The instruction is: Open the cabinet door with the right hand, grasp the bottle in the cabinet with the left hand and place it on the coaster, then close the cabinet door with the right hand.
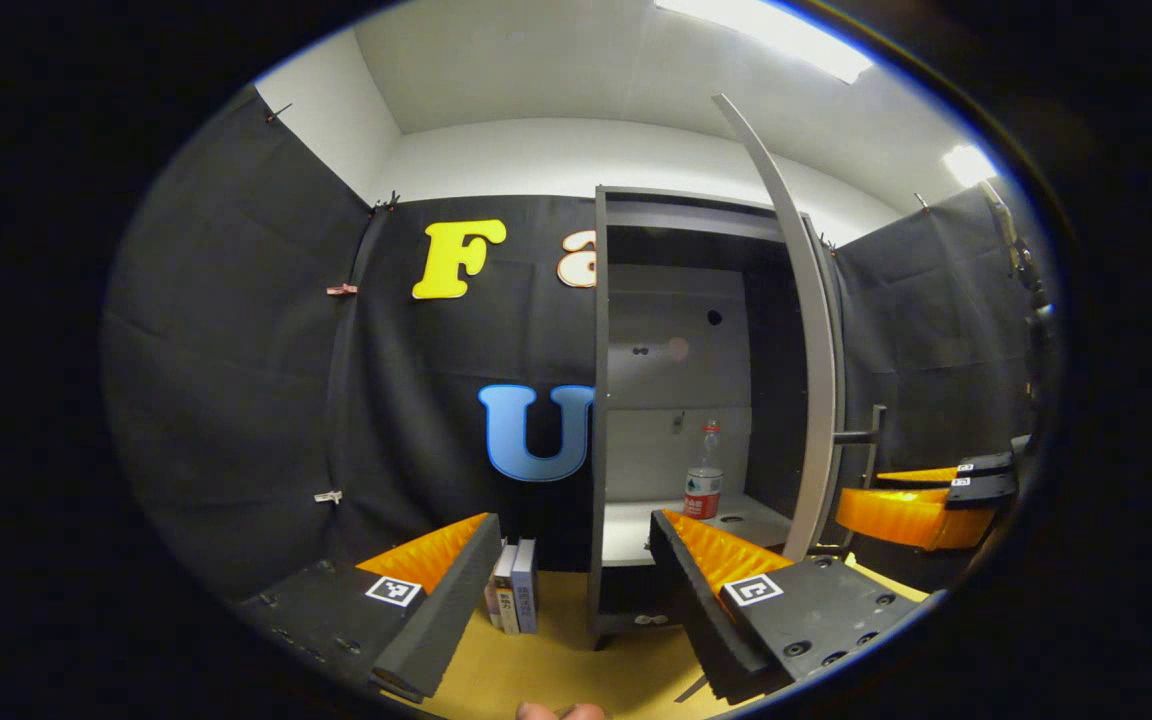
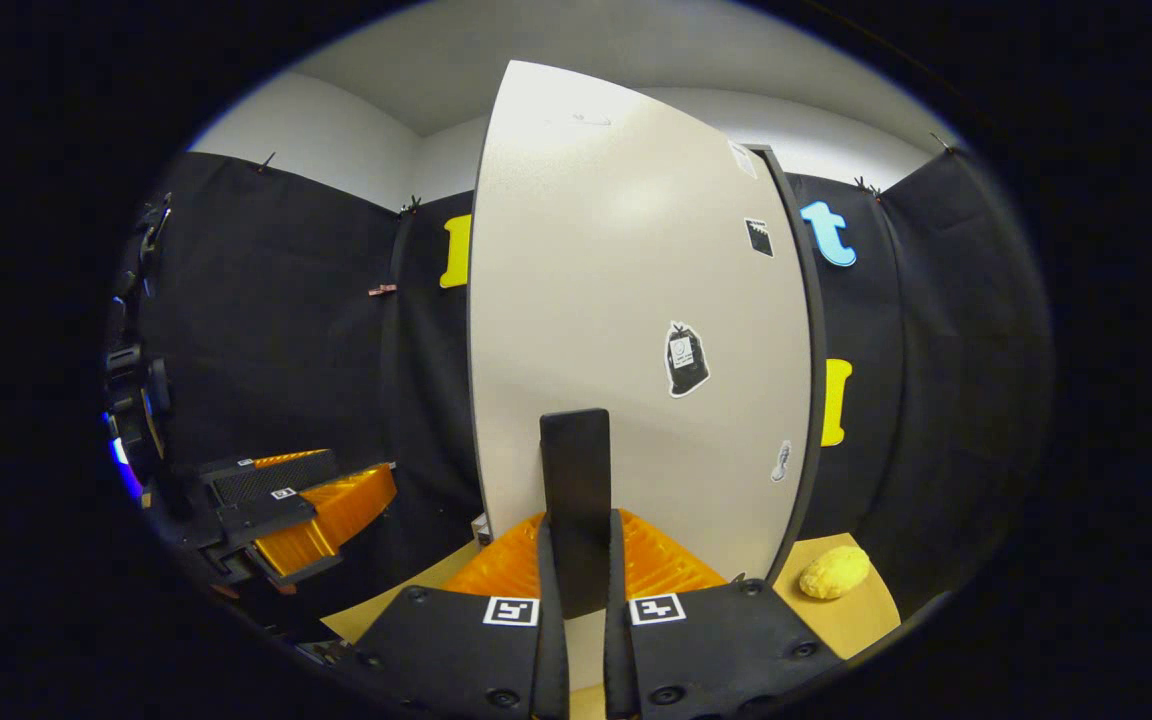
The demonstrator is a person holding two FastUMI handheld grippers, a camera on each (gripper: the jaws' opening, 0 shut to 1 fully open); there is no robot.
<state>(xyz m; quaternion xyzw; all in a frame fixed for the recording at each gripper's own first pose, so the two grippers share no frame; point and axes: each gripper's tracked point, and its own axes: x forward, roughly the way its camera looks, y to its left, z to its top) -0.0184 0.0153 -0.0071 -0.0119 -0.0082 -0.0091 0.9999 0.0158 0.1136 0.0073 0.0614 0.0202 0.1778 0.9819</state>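
Ahead of my fingers: yellow-brown table (image 1: 556, 670). Cabinet (image 1: 599, 420) stands on it, books (image 1: 514, 598) upright just beside. Yellow lumpy object (image 2: 834, 572) near table's right edge.

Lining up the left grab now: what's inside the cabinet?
Inside the cabinet, one bottle stands upright on the white shelf, right of centre. The open door covers the right edge, so nothing can be told there.

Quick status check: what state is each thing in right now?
Door: open, swung out.
Handle: clamped between the right fingers.
Bottle: upright on the cabinet shelf, capped, not held.
Left gripper: open, empty, in front of the cabinet.
Right gripper: shut on the handle.
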